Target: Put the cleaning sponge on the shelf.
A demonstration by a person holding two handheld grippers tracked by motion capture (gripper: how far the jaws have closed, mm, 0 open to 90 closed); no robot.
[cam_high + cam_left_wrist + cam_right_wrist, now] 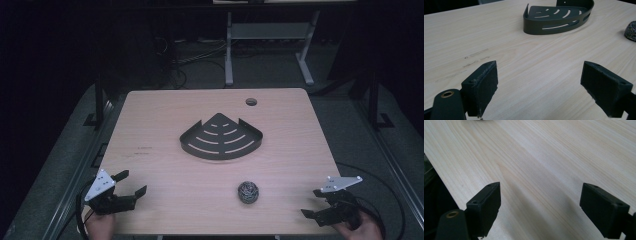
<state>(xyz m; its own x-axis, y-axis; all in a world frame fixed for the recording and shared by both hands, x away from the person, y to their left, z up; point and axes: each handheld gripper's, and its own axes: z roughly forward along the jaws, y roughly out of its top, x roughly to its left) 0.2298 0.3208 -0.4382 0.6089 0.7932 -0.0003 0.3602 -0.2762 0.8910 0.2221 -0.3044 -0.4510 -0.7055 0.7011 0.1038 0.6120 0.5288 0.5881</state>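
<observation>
A dark metal corner shelf (pixel 221 136) with curved slots lies flat at the middle of the wooden table (pixel 165 170); in the left gripper view the shelf (pixel 557 17) sits far ahead. A steel-wool scrubbing ball (pixel 248 191) rests near the front edge, and its edge (pixel 631 31) peeks in at the right of the left gripper view. My left gripper (pixel 131 183) stands open at the front left corner, nothing between its jaws (pixel 539 87). My right gripper (pixel 311 202) stands open at the front right corner over bare wood (pixel 540 207).
A round cable hole (pixel 251 102) is near the table's far edge. Behind the table stands a white desk frame (pixel 270 40) with cables on the dark floor. The table's edge runs down the left of the right gripper view, with dark floor (pixel 431 192) beyond it.
</observation>
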